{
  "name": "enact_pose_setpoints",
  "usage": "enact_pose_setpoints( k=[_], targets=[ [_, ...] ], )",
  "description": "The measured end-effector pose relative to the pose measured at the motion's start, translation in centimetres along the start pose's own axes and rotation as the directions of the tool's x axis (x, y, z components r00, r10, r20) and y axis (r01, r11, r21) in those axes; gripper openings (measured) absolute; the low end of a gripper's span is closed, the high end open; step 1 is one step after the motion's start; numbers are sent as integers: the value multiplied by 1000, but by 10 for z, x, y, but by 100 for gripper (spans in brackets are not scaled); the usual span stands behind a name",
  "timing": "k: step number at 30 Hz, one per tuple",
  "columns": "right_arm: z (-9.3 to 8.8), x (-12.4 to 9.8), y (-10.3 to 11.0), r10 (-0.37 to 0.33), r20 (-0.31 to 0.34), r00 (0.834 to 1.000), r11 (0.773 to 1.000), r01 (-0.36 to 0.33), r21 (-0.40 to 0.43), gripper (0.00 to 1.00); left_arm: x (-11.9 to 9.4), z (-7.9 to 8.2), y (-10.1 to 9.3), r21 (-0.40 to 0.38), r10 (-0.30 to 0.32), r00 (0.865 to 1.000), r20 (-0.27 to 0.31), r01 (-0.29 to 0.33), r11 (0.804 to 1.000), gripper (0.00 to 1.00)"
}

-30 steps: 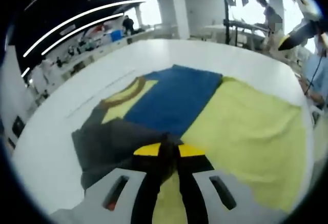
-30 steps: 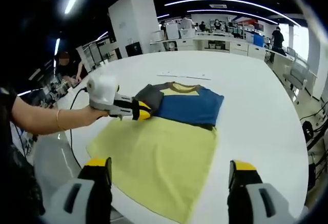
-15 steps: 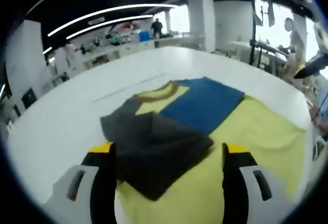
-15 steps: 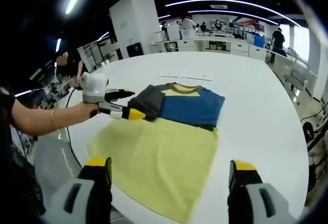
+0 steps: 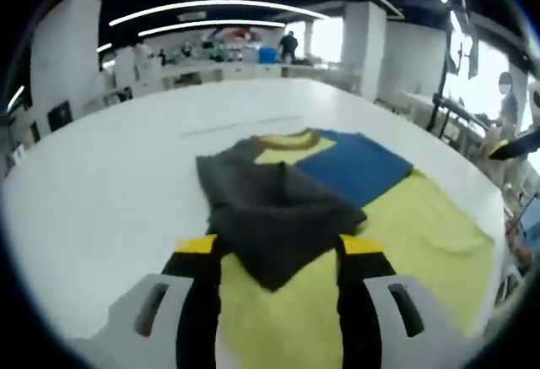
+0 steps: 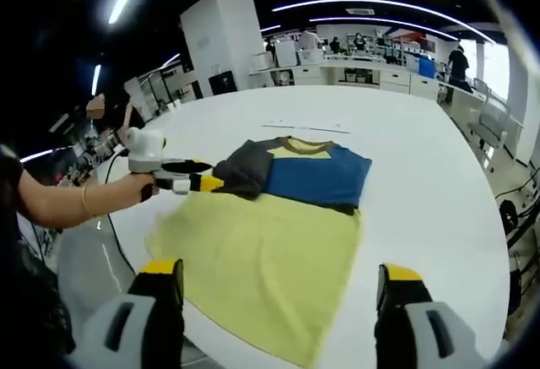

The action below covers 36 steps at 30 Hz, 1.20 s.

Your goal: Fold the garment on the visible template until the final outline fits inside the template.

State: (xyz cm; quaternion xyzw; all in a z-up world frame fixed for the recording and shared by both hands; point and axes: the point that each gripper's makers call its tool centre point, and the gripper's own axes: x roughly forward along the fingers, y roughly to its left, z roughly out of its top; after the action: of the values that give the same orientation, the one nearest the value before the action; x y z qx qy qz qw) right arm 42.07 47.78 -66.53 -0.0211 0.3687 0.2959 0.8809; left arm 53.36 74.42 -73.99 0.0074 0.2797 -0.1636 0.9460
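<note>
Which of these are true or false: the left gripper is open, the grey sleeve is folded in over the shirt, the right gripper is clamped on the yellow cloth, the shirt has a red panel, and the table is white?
1. The left gripper is open. True: its jaws stand apart on either side of the grey sleeve.
2. The grey sleeve is folded in over the shirt. True.
3. The right gripper is clamped on the yellow cloth. False: its jaws are wide apart and hold nothing.
4. The shirt has a red panel. False: it shows blue, yellow and grey, with a brown collar.
5. The table is white. True.
</note>
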Motion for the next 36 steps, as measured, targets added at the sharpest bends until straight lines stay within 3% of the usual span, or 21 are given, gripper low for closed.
enact_pose_setpoints(
  k=[3, 6, 11, 17, 23, 30, 33, 36],
  targets=[
    [-1, 0, -1, -2, -3, 1000, 1000, 2, 2, 95, 0, -3, 8, -24, 33, 999, -11, -34, 999, 36],
    [-3, -1, -1, -2, -2, 1000, 1000, 2, 7, 95, 4, -9, 11, -79, 22, 999, -32, -24, 997, 32],
    [-4, -1, -1, -3, -3, 1000, 1000, 3, 13, 95, 12, -19, 12, -96, 3, 997, -72, -10, 995, 21],
    [-7, -1, -1, -6, -11, 1000, 1000, 7, 16, 95, 12, -16, 4, -91, -35, 998, -54, 30, 995, 1],
    [-9, 0, -1, -4, -14, 1000, 1000, 4, 17, 95, 9, -1, -3, -85, -55, 998, -13, 53, 995, 0],
    [-8, 0, 0, 1, -8, 1000, 1000, -1, 16, 95, 6, 20, -20, -22, -81, 997, 7, 82, 996, 0],
    [-9, 0, 1, 2, -8, 1000, 1000, -2, 18, 95, 5, 30, -31, 18, -85, 996, -3, 85, 996, 0],
    [-10, -1, 0, 0, -8, 1000, 1000, 0, 22, 95, 7, 30, -28, 23, -58, 998, -24, 58, 998, 0]
  ],
)
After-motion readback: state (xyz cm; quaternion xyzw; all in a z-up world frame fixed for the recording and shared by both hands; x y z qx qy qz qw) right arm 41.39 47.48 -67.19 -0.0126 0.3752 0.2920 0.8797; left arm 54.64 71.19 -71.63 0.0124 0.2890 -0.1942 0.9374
